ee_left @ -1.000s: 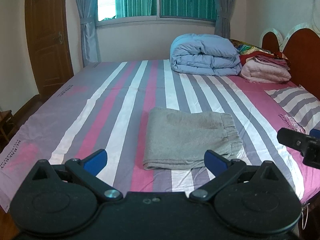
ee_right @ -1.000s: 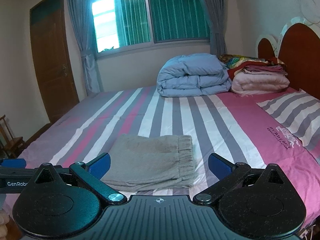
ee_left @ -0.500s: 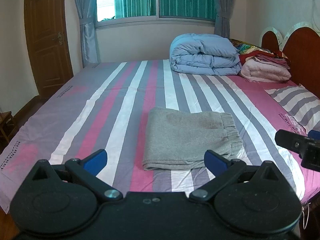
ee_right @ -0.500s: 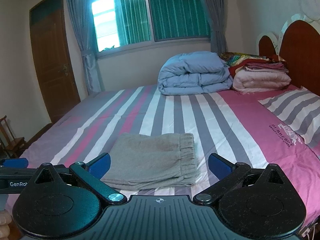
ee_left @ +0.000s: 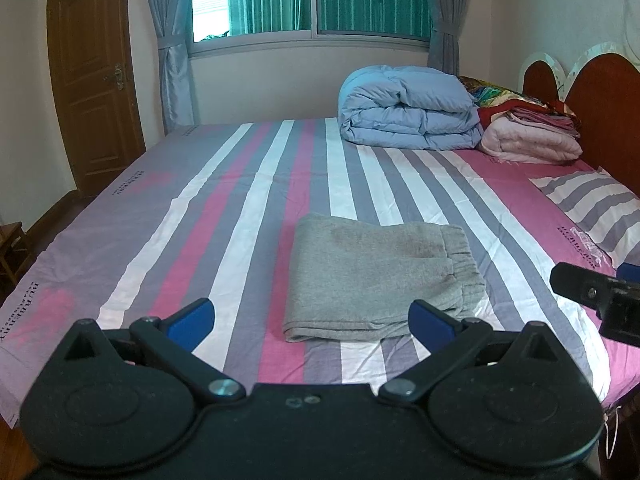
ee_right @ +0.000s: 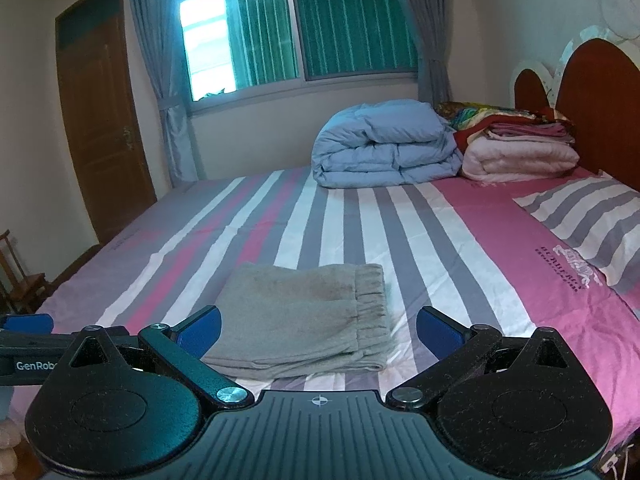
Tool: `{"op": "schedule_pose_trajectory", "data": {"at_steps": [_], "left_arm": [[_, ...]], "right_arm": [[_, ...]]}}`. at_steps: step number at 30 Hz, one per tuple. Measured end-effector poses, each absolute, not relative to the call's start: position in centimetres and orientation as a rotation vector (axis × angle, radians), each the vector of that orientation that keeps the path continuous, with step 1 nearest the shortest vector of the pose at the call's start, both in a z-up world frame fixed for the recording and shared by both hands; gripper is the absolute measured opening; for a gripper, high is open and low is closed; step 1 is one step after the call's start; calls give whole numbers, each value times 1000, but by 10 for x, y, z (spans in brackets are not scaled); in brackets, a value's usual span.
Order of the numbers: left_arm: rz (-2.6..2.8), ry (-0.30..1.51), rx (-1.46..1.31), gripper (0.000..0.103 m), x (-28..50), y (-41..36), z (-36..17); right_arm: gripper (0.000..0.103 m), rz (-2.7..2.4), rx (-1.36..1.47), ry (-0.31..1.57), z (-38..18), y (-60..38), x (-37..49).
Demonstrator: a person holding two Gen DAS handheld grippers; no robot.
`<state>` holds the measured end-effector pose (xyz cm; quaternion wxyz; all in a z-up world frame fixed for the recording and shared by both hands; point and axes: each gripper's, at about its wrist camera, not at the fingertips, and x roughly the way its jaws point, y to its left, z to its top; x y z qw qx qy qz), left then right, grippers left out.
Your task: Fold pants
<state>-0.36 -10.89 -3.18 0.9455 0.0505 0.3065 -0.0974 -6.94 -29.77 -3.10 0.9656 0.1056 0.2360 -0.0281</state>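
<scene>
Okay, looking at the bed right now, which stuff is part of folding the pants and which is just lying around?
Part of the job:
- grey pants, already folded into a flat bundle on the striped bed sheet
- left gripper, open
- right gripper, open

Just lying about:
- blue duvet
- pink blanket stack
- striped pillow

Grey pants (ee_left: 380,276) lie folded flat on the striped bed (ee_left: 248,208), waistband to the right. The left gripper (ee_left: 310,320) hangs just short of them, jaws wide apart and empty. The right gripper (ee_left: 600,296) pokes in at the right edge (only partly visible).
</scene>
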Motion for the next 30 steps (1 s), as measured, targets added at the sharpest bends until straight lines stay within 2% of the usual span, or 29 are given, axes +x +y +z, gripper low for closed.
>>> {"op": "schedule_pose_trajectory", "data": {"at_steps": [23, 28, 30], "left_arm": [[-204, 643, 101, 97, 14, -116, -40], [-252, 614, 65, 89, 15, -118, -40], [-270, 600, 66, 93, 17, -120, -39]], "right_arm": [[103, -67, 219, 512, -41, -302, -55], [103, -72, 223, 516, -43, -304, -53], [103, -79, 225, 515, -44, -306, -51]]}}
